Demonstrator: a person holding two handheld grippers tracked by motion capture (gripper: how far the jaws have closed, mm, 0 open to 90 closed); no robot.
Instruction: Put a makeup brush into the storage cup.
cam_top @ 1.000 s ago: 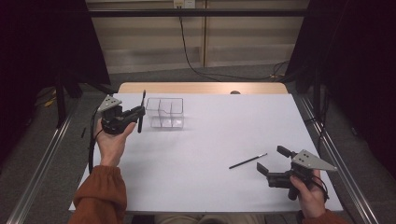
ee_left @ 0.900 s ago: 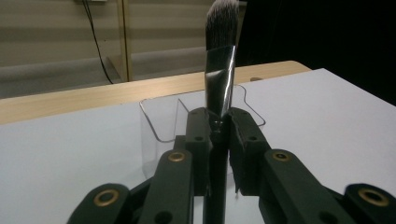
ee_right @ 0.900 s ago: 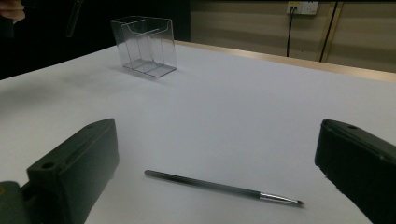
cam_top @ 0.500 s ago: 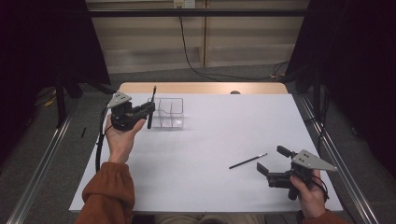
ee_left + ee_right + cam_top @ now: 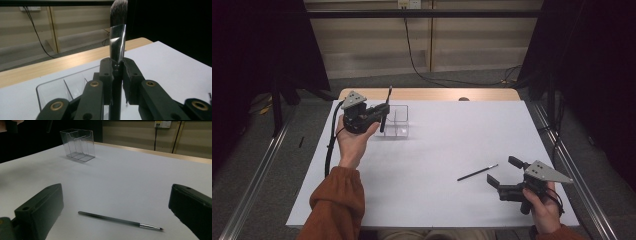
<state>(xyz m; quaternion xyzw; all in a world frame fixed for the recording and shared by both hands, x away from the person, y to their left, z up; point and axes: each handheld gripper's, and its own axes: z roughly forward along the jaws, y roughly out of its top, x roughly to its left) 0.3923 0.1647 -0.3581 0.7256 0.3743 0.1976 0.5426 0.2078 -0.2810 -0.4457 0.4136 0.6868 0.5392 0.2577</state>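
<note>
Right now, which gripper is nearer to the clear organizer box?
Left. The left gripper, shut on a makeup brush, hangs right beside the clear organizer box. The right gripper sits open at the table's near right, by a thin brush.

- Makeup brush (image 5: 117, 37): black handle, silver ferrule, dark bristles pointing up; standing upright, clamped between the fingers (image 5: 106, 75), just beside the clear organizer (image 5: 394, 120).
- Clear organizer: compartmented, sitting upright at the counter's (image 5: 437, 150) far left.
</note>
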